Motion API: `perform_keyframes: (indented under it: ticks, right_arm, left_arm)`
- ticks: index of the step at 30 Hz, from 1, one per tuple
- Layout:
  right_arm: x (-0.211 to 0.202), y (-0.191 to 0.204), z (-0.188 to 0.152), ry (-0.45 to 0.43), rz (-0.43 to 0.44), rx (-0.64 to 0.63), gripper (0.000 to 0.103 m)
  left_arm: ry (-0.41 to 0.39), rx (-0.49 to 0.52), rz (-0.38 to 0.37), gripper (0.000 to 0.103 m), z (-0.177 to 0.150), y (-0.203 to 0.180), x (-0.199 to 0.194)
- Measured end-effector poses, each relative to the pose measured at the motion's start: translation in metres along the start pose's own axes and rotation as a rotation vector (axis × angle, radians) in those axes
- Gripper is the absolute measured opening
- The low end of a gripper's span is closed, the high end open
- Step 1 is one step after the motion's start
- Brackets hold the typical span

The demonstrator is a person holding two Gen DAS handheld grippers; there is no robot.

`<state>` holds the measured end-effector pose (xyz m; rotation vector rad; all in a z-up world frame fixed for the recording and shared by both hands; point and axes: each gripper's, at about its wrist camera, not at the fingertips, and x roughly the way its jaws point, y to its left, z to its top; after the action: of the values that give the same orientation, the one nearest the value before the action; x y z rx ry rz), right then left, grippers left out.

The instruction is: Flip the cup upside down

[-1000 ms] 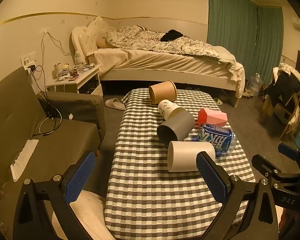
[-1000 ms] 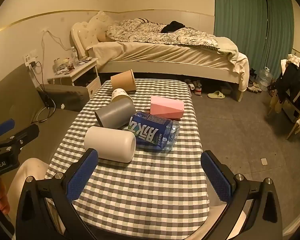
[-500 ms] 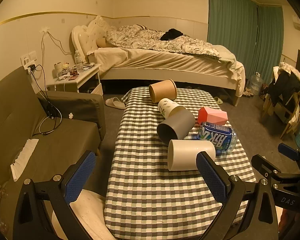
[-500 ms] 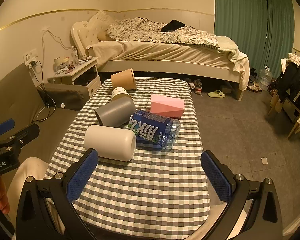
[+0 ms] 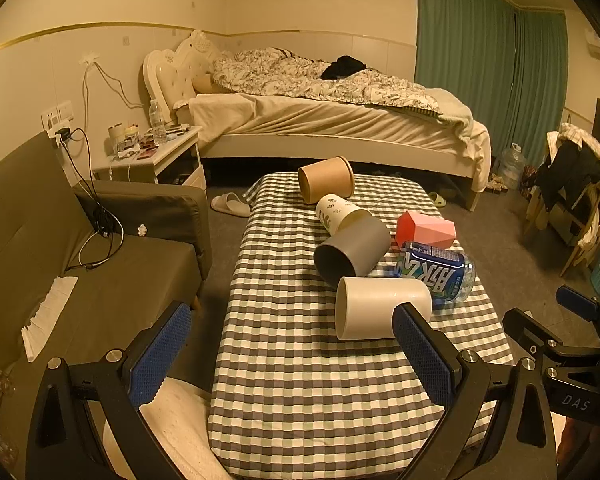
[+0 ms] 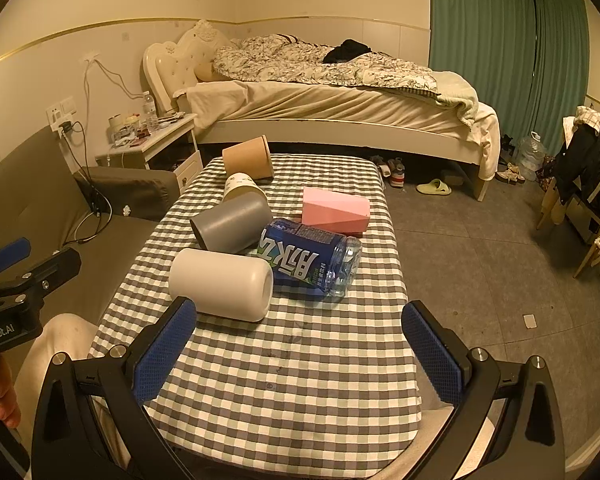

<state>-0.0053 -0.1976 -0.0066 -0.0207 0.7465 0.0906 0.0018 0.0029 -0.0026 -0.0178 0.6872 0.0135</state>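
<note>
Left wrist view: both claws (image 5: pixel 288 354) (image 6: pixel 298 354) spread apart, empty, near white cup (image 5: pixel 382 307) on its side.

Unmade bed (image 5: pixel 340 120) against the wall, cluttered nightstand (image 5: pixel 152 156), grey sofa (image 5: pixel 60 264), green curtains (image 6: pixel 500 52), slipper (image 6: pixel 434 187)

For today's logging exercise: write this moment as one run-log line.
phase: approach | left gripper: open, empty | right gripper: open, empty | white cup: on its side, nearest, untouched | flip: not yet done

Black claw (image 6: pixel 296 354) frames w/ blue textured pads (image 6: pixel 162 352), silver screws, white lettering.
</note>
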Motion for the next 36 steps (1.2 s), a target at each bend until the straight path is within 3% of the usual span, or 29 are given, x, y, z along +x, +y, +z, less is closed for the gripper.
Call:
perform_keyframes:
  ticks: [36]
  right_arm:
    - [0.0002,0.0059,-0.002,-0.001,0.006,-0.01,0.103]
  left_arm:
    - [0.004,0.002,0.001,0.103,-0.0005,0.0018,0.0]
